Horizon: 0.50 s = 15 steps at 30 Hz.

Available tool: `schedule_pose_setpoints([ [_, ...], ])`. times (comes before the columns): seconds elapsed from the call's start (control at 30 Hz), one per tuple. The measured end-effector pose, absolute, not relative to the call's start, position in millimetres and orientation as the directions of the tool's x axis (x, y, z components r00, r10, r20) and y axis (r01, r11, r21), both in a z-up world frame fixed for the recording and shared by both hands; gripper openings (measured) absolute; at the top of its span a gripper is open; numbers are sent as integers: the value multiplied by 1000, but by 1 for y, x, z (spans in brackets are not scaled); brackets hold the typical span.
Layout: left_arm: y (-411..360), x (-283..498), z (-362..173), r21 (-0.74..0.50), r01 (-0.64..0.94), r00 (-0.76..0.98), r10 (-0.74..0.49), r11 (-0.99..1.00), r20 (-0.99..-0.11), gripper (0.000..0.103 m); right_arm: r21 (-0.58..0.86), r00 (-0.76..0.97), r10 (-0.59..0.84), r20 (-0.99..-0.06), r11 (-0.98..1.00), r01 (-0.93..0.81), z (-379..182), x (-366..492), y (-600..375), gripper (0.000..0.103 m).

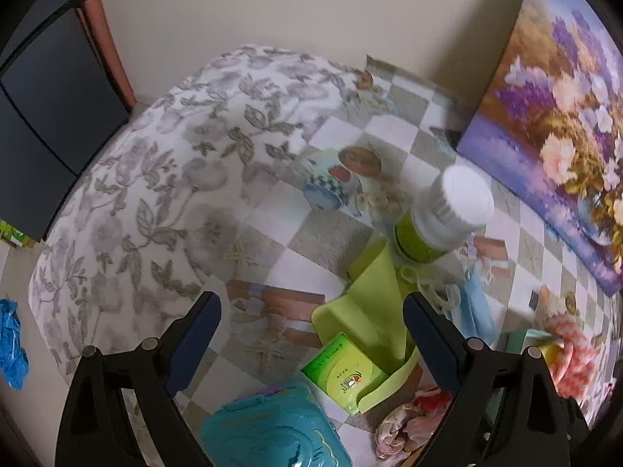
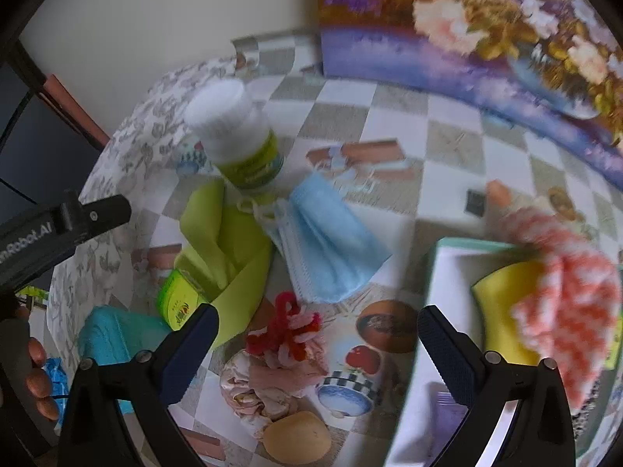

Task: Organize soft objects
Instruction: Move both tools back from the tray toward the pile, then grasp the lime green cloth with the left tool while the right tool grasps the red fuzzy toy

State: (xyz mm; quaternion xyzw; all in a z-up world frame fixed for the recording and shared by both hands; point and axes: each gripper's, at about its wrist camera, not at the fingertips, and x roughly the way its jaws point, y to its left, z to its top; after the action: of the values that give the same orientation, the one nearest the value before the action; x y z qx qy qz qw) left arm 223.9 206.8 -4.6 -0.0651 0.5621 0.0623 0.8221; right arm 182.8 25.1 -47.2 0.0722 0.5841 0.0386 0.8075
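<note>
My right gripper (image 2: 317, 325) is open and empty, hovering above a red-and-pink yarn tuft (image 2: 288, 327) and a pink scrunchie (image 2: 261, 389). A stack of blue face masks (image 2: 331, 241) lies beyond it. At the right a teal-rimmed white tray (image 2: 447, 268) holds a yellow sponge (image 2: 506, 299) and a coral fluffy cloth (image 2: 564, 295). My left gripper (image 1: 311, 311) is open and empty above a lime-green holder (image 1: 362, 303) with a green tissue pack (image 1: 342, 373). The masks (image 1: 473, 307), scrunchie (image 1: 405, 424) and coral cloth (image 1: 572, 354) also show in the left wrist view.
A green bottle with a white cap (image 1: 444, 214) stands mid-table; it also shows in the right wrist view (image 2: 237, 136). A teal case (image 1: 268, 432) lies near the front. A flower painting (image 1: 560, 124) leans at the back right. A floral cloth (image 1: 155, 179) covers the left. A tan round object (image 2: 298, 441) lies near.
</note>
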Motion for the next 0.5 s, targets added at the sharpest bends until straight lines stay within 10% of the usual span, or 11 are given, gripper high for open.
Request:
schedule_pose_setpoints([
  [0.5,181,233,-43,-18,-102,258,9,995,-966,95,210,248,204,-947,978,-5,-82,185,34,73],
])
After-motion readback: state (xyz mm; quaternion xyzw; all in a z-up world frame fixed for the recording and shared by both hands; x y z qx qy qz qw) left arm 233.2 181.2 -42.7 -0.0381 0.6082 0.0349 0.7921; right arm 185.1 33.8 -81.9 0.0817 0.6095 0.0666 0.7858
